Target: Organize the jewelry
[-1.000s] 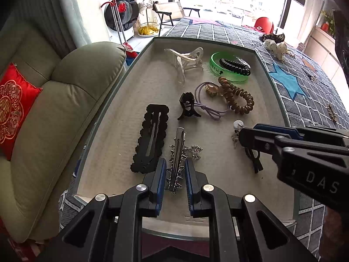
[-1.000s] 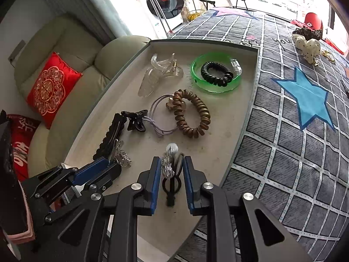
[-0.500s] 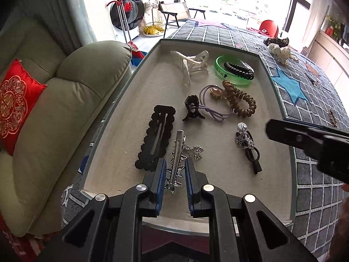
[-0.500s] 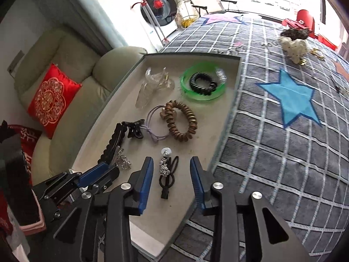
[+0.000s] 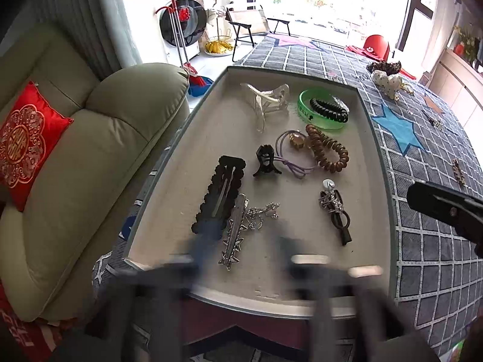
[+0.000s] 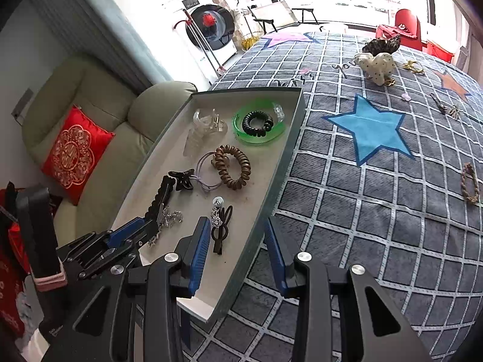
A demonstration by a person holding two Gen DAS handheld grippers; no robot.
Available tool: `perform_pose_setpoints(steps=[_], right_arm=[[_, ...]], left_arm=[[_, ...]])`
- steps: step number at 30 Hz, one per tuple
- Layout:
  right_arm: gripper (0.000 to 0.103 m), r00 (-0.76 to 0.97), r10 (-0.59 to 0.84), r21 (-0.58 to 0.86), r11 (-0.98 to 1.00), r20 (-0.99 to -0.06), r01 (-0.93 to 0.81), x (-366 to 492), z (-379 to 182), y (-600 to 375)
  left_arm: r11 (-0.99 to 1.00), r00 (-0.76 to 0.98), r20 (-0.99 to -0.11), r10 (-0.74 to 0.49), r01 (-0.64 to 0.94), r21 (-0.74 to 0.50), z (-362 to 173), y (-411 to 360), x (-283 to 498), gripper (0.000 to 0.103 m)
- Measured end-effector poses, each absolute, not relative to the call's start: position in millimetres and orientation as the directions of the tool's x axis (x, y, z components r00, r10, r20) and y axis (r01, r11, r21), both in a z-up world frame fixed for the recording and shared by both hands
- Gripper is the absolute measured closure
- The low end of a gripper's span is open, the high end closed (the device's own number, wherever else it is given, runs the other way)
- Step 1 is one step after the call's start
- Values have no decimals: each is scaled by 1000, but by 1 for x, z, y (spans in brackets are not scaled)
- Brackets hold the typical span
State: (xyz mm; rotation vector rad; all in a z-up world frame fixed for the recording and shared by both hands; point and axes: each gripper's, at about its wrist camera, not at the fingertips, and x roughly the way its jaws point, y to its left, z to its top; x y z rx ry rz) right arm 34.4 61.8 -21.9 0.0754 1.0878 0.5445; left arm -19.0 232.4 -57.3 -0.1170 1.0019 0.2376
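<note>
A shallow grey-rimmed tray (image 5: 374,150) with a beige floor lies on the checked cloth and holds hair accessories. A silver spiked hair clip (image 5: 234,235) rests on the tray floor near its front edge. My left gripper (image 5: 247,241) is a motion blur around it; its jaws are opening and no longer press the clip. A black hair tie with a silver charm (image 6: 220,226) lies flat in the tray. Above it my right gripper (image 6: 237,241) hovers open, straddling the tray rim (image 6: 280,175), with nothing in its grip.
The tray also holds a black scalloped barrette (image 5: 219,193), black claw clip (image 5: 265,161), purple tie (image 5: 294,163), brown spiral tie (image 5: 327,152), green bangle (image 5: 305,111) and clear claw clip (image 5: 265,101). A braided bracelet (image 6: 469,184) and dotted scrunchie (image 6: 377,63) lie on the cloth. A sofa is at left.
The left jaws, shut on the silver clip before, have sprung apart and let it go. The right jaws opened off the black hair tie, and that gripper drew up and away to the right.
</note>
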Motion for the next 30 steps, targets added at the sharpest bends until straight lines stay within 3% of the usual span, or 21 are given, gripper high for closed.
perform_pose_setpoints(steps=[1,16,18,25,30], right_arm=[[62,350,452,315,869,-820,-382,33,-21,61],[62,369,429,280,876,-824,-392,14,-20,55],[62,369,427,281,878,-826,-388,12,-21,53],[60,372,417,271,882,-829,-386,4,-20,50],[48,378,411,253,880,-830,-401,-3,-17,51]], left_arm=[[965,542,-825,158,-262,13,-53,232,-23,6],[974,565,-814,134,-225,4,-32,218,-48,6],[974,559,-819,132,-226,2,-33,218,-51,0],[969,543,-825,158,-246,24,-33,216,-65,0],[960,563,-803,195,-276,39,-27,218,-77,0]])
